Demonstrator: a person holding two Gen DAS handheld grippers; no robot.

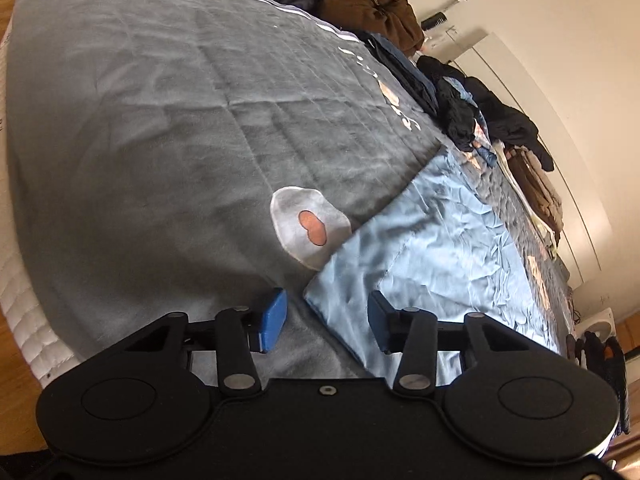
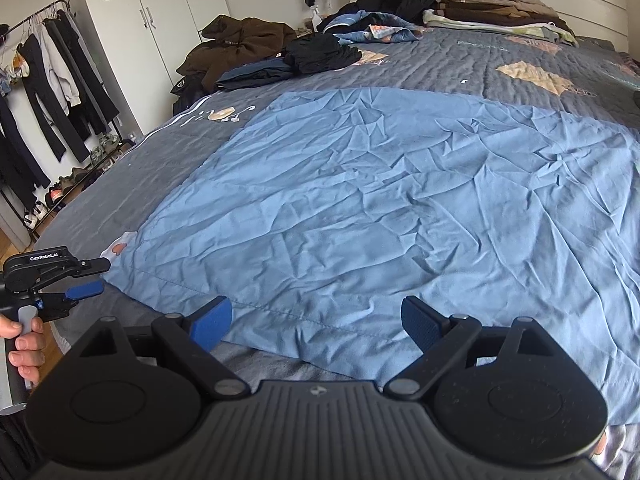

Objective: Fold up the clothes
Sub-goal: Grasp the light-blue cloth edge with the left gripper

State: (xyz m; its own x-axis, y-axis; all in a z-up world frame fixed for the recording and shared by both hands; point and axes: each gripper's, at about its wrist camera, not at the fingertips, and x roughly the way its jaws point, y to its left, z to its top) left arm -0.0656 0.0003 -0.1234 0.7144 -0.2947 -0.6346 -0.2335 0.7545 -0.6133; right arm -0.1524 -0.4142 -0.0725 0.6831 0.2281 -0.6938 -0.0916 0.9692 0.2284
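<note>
A wrinkled light blue cloth [image 2: 380,208] lies spread flat on the grey quilted bed cover [image 2: 160,168]. Its near hem runs just in front of my right gripper [image 2: 316,322], which is open and empty above that edge. My left gripper [image 1: 326,320] is open and empty, with the cloth's near left corner [image 1: 320,296] between its blue fingertips. In the right wrist view the left gripper [image 2: 86,290] shows at the far left, held in a hand, right at that corner. The cloth also shows in the left wrist view [image 1: 440,248].
Piles of clothes lie along the far side of the bed: a brown jacket [image 2: 240,44], black garments [image 2: 324,54] and a folded stack [image 2: 496,10]. A clothes rack [image 2: 44,92] with hanging garments stands at left, by white wardrobes [image 2: 160,8]. The wooden floor [image 1: 12,352] lies beyond the mattress edge.
</note>
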